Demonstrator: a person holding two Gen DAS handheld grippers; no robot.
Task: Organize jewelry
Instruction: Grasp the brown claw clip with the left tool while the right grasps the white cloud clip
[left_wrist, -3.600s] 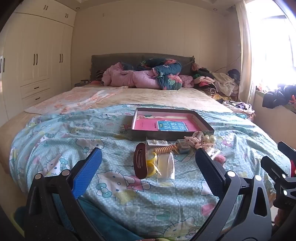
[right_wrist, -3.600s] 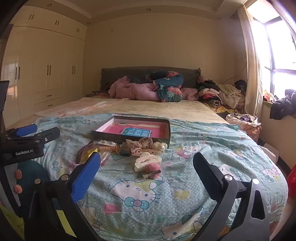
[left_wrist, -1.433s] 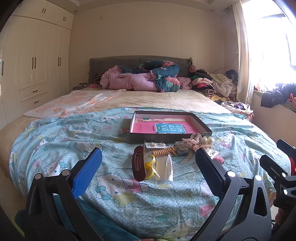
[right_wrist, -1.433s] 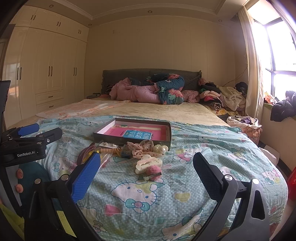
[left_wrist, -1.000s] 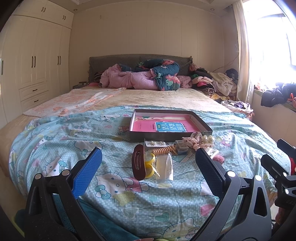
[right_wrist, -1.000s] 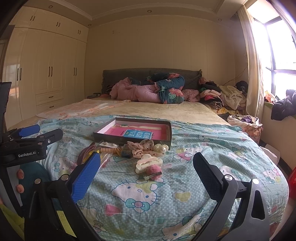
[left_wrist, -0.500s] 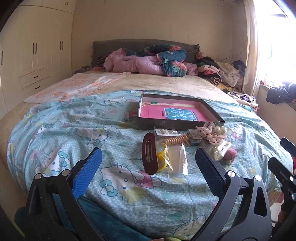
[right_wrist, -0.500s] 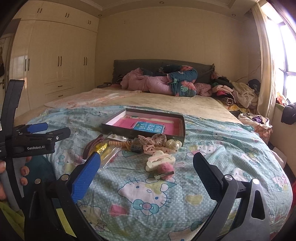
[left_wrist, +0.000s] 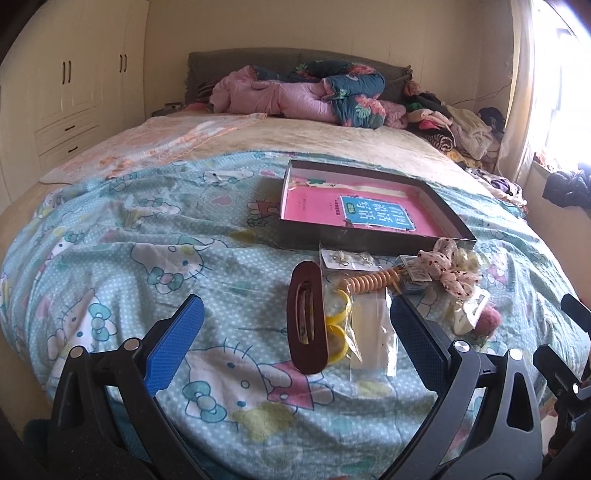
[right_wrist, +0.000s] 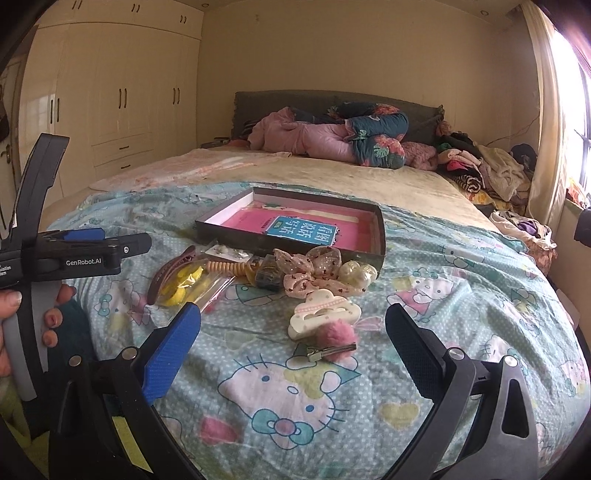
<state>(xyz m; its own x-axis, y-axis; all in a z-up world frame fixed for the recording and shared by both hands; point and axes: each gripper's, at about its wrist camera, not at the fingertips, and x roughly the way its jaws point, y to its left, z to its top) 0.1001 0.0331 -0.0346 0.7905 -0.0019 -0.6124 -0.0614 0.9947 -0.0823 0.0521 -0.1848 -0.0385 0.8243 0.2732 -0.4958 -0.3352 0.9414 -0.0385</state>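
Turquoise cartoon-print quilt (left_wrist: 155, 258): carries everything.
Dark shallow rectangular tray, pink-lined (left_wrist: 373, 240): just behind hair accessories.
Brown oval hair clip (left_wrist: 307, 321): between left gripper (left_wrist: 295, 341) tips, spread wide.
Right gripper (right_wrist: 293, 345): spread wide, near white cloud-shaped claw clip (right_wrist: 325, 312).

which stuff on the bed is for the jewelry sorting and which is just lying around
For the job:
- shallow box
- brown hair clip
- earring card
- coiled hair tie
- spotted scrunchie
- white claw clip
- pink pompom clip

Lying about:
- pink and floral quilts
- heap of clothes
- wardrobe
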